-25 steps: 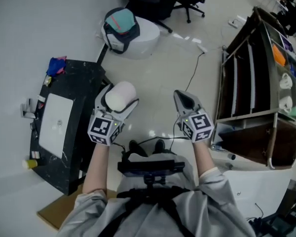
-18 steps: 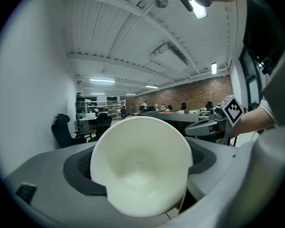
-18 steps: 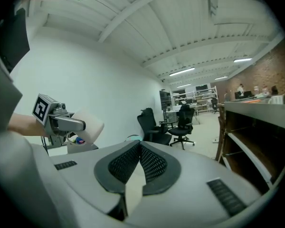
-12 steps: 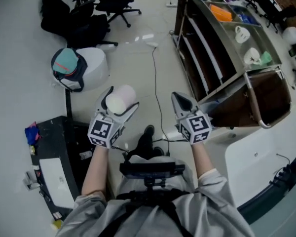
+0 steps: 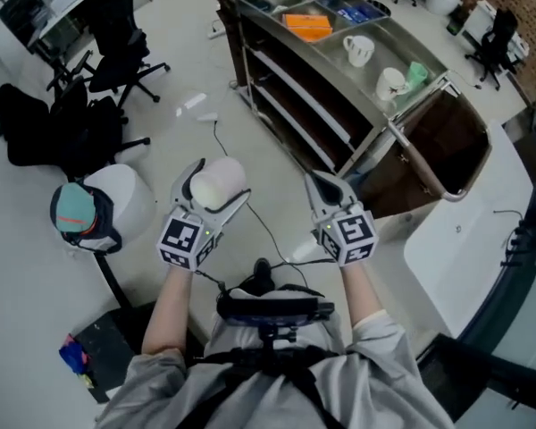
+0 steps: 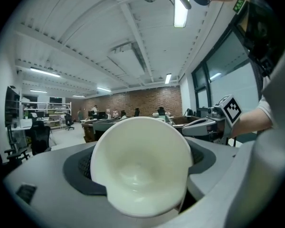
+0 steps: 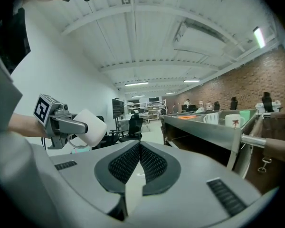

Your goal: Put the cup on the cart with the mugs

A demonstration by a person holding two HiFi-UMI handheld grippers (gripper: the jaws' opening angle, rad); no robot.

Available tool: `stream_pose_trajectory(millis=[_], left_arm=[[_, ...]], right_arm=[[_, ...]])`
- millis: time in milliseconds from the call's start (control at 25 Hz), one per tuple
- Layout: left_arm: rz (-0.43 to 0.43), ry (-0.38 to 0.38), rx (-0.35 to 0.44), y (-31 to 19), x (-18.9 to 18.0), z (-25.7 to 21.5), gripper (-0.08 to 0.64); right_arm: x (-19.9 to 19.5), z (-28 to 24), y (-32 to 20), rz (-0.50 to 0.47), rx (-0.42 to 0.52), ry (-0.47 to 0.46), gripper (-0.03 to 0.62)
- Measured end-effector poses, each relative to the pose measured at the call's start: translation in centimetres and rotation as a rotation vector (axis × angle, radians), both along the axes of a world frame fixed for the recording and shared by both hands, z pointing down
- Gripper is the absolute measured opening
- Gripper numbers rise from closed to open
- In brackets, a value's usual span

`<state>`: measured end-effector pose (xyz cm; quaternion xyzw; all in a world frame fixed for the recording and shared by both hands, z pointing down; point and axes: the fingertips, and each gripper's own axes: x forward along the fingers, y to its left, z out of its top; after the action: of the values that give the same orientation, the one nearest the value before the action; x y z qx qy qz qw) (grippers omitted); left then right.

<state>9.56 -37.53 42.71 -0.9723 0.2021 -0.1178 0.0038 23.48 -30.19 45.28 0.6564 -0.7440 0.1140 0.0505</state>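
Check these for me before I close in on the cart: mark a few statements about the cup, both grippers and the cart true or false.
1. The left gripper holds the white cup between its jaws. True.
2. The right gripper has its jaws wide apart. False: they are together, with nothing between them.
3. The white cup stands on the cart. False: it is in the left gripper, held over the floor short of the cart.
4. White mugs stand in the cart's top tray. True: two show there.
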Motion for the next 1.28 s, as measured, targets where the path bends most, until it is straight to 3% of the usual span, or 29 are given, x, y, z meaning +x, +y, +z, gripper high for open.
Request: stream_pose_trajectory(millis=[280,600,840,1080,1280], left_arm=[[0.202,0.014,0.021,-2.9,7.0,-1.8,0.476],[0.362,0.006,0.013,-2.7,14.7,-3.2,0.476],[0.407,0.009,0.002,-4.1,21.2,-4.5,0.476],[0.462,0.003,0.049,-5.8,29.9,-7.4,0.475],[0.503,0.000,0.092,-7.4,37.5,-10.5,0.475]], right_arm=[[3.8,-2.6,-1.3,0.152,0.042,0.028,0.009],[8.7,-5.5,-1.3,0.235,0.055,0.083,0.009],[13.6,-6.8,-2.7,0.243,0.054,0.114,0.009],[20.7,-9.8,-4.8,0.260,0.058,0.150,0.009],[27.3,-12.7,-6.4,0.286,0.138,0.185,0.009]])
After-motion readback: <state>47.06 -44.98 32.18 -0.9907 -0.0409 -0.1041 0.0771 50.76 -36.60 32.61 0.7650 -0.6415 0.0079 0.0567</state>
